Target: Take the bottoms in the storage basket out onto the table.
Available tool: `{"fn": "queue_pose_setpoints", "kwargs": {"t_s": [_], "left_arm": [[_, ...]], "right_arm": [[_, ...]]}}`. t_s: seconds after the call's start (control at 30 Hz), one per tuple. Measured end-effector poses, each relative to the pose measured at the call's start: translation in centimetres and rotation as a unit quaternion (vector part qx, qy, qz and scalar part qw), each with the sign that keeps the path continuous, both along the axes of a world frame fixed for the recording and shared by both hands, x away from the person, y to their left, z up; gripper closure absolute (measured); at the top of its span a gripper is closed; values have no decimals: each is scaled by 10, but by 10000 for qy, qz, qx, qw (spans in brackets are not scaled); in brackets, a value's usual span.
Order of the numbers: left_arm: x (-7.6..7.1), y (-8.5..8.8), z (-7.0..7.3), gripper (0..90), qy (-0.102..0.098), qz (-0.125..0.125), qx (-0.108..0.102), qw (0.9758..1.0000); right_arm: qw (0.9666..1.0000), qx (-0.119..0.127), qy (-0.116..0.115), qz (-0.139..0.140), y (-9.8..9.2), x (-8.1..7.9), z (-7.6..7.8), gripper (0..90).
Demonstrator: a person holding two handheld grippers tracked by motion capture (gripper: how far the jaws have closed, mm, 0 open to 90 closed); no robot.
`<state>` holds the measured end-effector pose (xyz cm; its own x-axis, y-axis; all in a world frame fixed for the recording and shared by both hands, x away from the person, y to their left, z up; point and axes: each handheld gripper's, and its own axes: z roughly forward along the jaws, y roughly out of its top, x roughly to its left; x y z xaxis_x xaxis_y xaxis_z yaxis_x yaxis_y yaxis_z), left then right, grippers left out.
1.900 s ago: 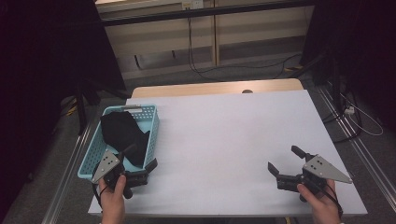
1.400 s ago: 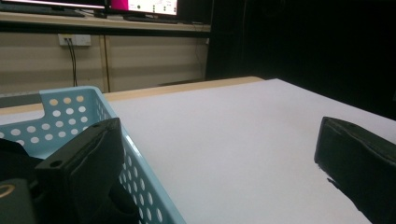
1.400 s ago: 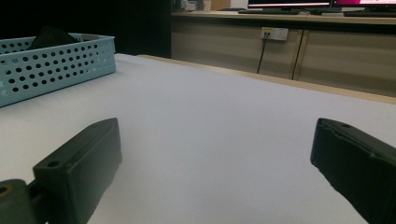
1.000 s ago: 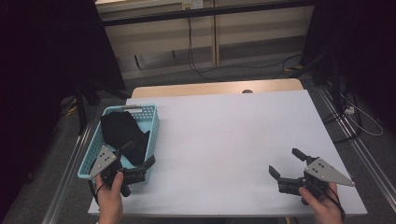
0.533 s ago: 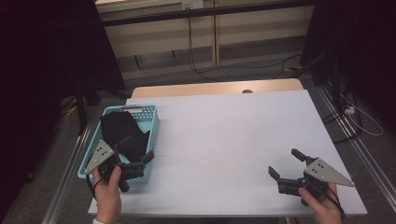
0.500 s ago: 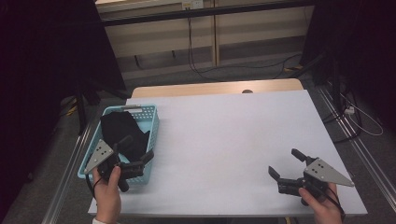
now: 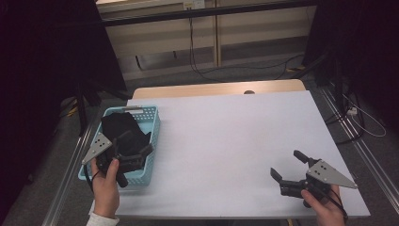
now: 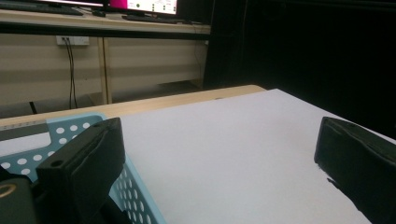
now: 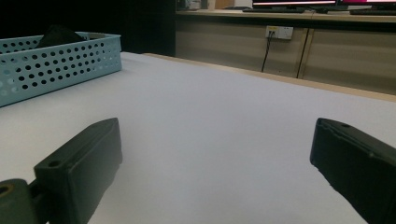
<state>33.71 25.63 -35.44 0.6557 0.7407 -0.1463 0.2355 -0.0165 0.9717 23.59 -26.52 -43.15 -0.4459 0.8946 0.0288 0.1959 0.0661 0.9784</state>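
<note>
A light blue perforated basket (image 7: pixel 154 123) stands at the left side of the white table (image 7: pixel 235 136), with a black cloth (image 7: pixel 117 129) lying in it. My left gripper (image 7: pixel 141 153) hovers open over the near part of the basket, next to the cloth, nothing between its jaws. In the left gripper view the gripper (image 8: pixel 219 168) spans the basket's right wall (image 8: pixel 70 133) and bare table. My right gripper (image 7: pixel 285 163) is open and holds nothing, low over the table's front right. In the right gripper view the gripper (image 9: pixel 215 172) faces the basket (image 9: pixel 56 60), the cloth (image 9: pixel 58 33) peeking over its rim.
A wooden strip (image 7: pixel 211 89) runs along the table's far edge. Cables (image 7: pixel 197 56) hang by the back wall, and metal rails (image 7: pixel 357 141) flank the table on the floor. Monitors (image 9: pixel 299 3) sit on a far desk.
My left gripper has moved left and away from the table's front edge, from beside the basket to over its near part. The right gripper has barely shifted.
</note>
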Motion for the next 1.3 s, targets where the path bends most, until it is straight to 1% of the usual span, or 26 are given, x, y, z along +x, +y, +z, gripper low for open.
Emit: {"fn": "queue_pose_setpoints", "kwargs": {"t_s": [0.03, 0.2, 0.23, 0.33, 0.4, 0.43, 0.5, 0.53, 0.6, 0.67, 0.7, 0.77, 0.87, 0.93, 1.07, 1.1, 1.2, 1.3], "left_arm": [[1, 0, 1, 17, 13, 5, -31, 10000], [7, 3, 3, 16, 57, 25, -34, 10000], [9, 4, 3, 17, 77, 37, -23, 10000], [14, 6, 4, 16, 129, 89, -72, 9999], [17, 7, 5, 17, 118, 125, -73, 9998], [20, 8, 7, 16, 102, 148, -55, 9998], [21, 8, 8, 17, 99, 164, -44, 9998], [23, 9, 10, 17, 101, 165, -2, 9998], [26, 9, 11, 17, 77, 199, -22, 9998], [30, 10, 11, 17, 102, 213, 3, 9997], [30, 10, 11, 17, 102, 213, 3, 9997], [35, 10, 12, 17, 127, 229, 65, 9996], [38, 10, 12, 17, 140, 244, 68, 9996], [43, 11, 11, 17, 191, 263, 126, 9994], [49, 12, 9, 18, 225, 304, 111, 9992], [51, 13, 9, 19, 231, 322, 146, 9991], [57, 15, 7, 19, 291, 409, 161, 9986], [64, 18, 4, 19, 370, 511, 223, 9978]], "right_arm": [[10000, -1, 4, 2, 0, 0, 0, 20], [10000, -12, -18, 18, 0, 0, 0, 20], [10000, -12, -12, 22, 0, 0, 0, 20], [10000, -11, 1, 19, 1, 0, 0, 20], [10000, -14, -13, 18, 0, 0, 0, 20], [10000, -3, -10, 9, 0, 0, 0, 20], [10000, 2, -4, 5, 0, 0, 0, 20], [10000, 1, -3, 2, 0, -1, 0, 20], [10000, 6, -3, 6, 0, -1, 0, 20], [10000, 2, -3, 7, 0, -1, 0, 20], [10000, 10, -2, 8, 0, -1, 0, 20], [10000, 11, 2, 4, 0, -1, 0, 20], [10000, 7, 2, 5, 0, -1, 0, 20], [10000, 6, -1, 10, 0, -1, 0, 20], [10000, 8, -7, 15, 0, -1, 0, 20], [10000, 2, -11, 16, 0, -1, 0, 20], [10000, 0, -7, 15, 0, -1, 0, 20], [10000, 6, -3, 14, 0, -1, 0, 19]]}}
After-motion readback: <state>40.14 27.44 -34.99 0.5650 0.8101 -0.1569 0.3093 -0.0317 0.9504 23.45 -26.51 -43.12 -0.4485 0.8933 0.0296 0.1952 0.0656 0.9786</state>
